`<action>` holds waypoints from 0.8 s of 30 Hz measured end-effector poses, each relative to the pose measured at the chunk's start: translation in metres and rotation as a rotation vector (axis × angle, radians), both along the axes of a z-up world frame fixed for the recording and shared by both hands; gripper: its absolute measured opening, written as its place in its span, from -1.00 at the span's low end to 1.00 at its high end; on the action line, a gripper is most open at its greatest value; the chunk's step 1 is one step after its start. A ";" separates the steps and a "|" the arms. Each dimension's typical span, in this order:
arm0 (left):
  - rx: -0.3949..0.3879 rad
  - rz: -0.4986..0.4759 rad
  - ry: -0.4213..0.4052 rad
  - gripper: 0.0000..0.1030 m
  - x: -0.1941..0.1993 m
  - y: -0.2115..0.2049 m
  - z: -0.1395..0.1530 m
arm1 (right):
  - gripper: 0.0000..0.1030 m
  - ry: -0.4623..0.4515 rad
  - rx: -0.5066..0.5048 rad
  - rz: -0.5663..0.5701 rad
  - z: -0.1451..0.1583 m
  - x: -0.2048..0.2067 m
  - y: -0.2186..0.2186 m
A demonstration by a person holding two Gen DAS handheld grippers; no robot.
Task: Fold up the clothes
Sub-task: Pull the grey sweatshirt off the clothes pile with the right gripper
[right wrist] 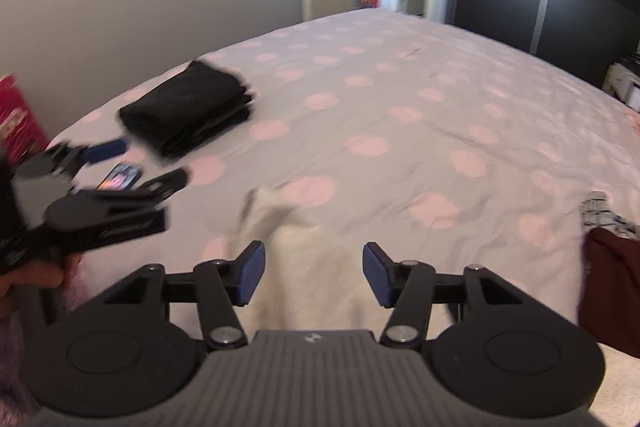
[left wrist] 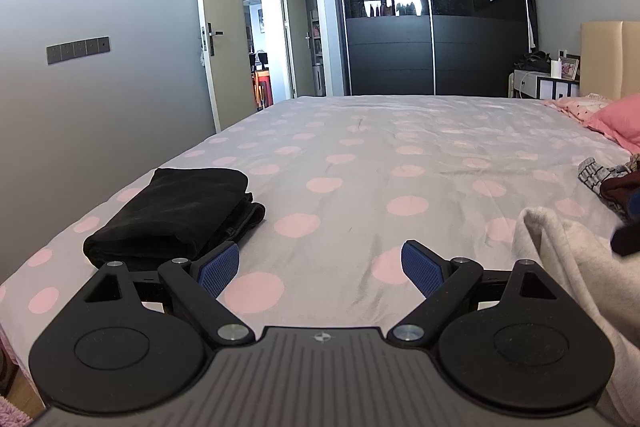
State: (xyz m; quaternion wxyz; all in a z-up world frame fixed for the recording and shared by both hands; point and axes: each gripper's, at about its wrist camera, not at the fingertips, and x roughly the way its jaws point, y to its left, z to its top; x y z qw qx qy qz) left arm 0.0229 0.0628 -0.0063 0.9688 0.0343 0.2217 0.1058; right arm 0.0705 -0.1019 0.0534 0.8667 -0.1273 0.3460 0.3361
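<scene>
A cream garment [right wrist: 320,251] lies crumpled on the near part of the bed. My right gripper [right wrist: 314,273] hovers just over it, jaws open, with the cloth under the gap and neither pad pressing on it. The same cream garment [left wrist: 560,267] shows at the right of the left wrist view. A folded black garment [left wrist: 176,215] rests near the bed's left edge. My left gripper [left wrist: 320,259] stands open beside it, over bare sheet, with nothing between its fingers. The right wrist view shows the left gripper [right wrist: 154,161], blurred, beside the black garment [right wrist: 188,111].
The bed [left wrist: 360,155] has a grey sheet with pink dots. A pile of unfolded clothes [left wrist: 612,183], checked and dark red [right wrist: 608,287], lies at the right. Pink pillows [left wrist: 616,119] are at the far right. A hand [right wrist: 28,279] holds the left gripper.
</scene>
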 end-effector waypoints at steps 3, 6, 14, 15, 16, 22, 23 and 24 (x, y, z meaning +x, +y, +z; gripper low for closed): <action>0.000 0.007 0.007 0.73 -0.001 0.001 -0.001 | 0.45 0.008 -0.035 0.048 -0.008 -0.009 0.012; 0.000 0.008 0.009 0.73 -0.002 0.000 -0.002 | 0.54 0.006 -0.107 0.098 -0.021 -0.018 0.025; -0.002 -0.011 0.002 0.73 -0.004 -0.001 0.001 | -0.67 -0.064 -0.255 0.027 -0.043 -0.016 0.019; -0.001 -0.013 0.001 0.73 -0.004 -0.002 0.001 | -0.69 -0.078 -0.242 -0.009 -0.036 -0.012 0.011; 0.001 -0.014 0.001 0.73 -0.004 -0.002 0.001 | -0.72 -0.106 -0.239 -0.047 -0.028 -0.009 0.002; 0.005 -0.028 0.010 0.73 -0.003 -0.006 -0.001 | -0.75 -0.223 -0.283 -0.368 0.014 0.022 -0.092; 0.009 -0.034 0.011 0.73 -0.003 -0.008 -0.001 | -0.75 -0.232 -0.294 -0.432 0.019 0.027 -0.112; 0.013 -0.040 0.011 0.73 -0.003 -0.011 -0.001 | -0.75 -0.238 -0.309 -0.493 0.022 0.030 -0.132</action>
